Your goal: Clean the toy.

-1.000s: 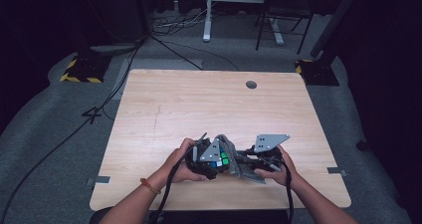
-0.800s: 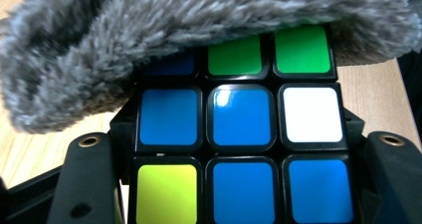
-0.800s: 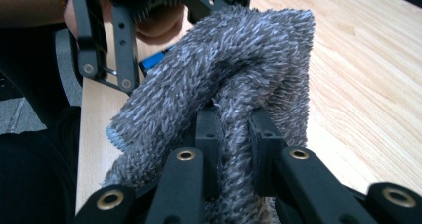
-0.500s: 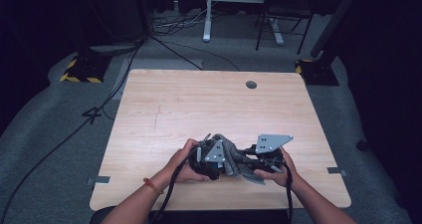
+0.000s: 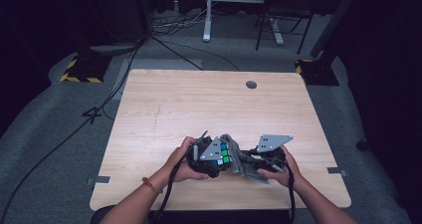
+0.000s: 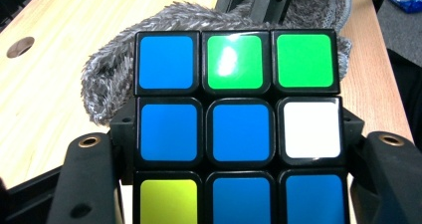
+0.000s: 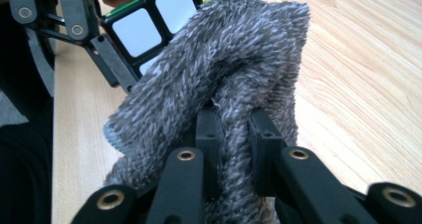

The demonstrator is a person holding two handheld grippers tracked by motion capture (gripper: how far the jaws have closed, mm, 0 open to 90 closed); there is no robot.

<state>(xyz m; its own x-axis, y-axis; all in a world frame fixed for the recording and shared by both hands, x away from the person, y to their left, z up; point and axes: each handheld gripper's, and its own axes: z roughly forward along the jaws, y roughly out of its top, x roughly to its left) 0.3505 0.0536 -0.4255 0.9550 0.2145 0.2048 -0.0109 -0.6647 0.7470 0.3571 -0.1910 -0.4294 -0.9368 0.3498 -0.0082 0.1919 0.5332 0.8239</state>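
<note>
A colour puzzle cube (image 5: pixel 222 154) (image 6: pixel 236 129) sits clamped between the jaws of my left gripper (image 5: pixel 219 160) near the table's front edge; the face toward its camera is mostly blue, with two green, one white and one yellow tile. My right gripper (image 5: pixel 247 165) (image 7: pixel 234 129) is shut on a fluffy grey cloth (image 5: pixel 240 160) (image 7: pixel 219 79). The cloth lies bunched against the cube's far side (image 6: pixel 149 30), and a corner of the cube (image 7: pixel 144 20) peeks out behind it in the right gripper view. A hand holds each gripper.
The light wooden table (image 5: pixel 189 104) stretches away bare, with a round cable hole (image 5: pixel 251 84) near its far edge. Cables run over the grey floor (image 5: pixel 59 134) at the left, and yellow-black striped feet (image 5: pixel 77 72) stand beyond the far corners.
The left gripper with the cube has tilted slightly against the cloth. Both hands stay in the same spot.
</note>
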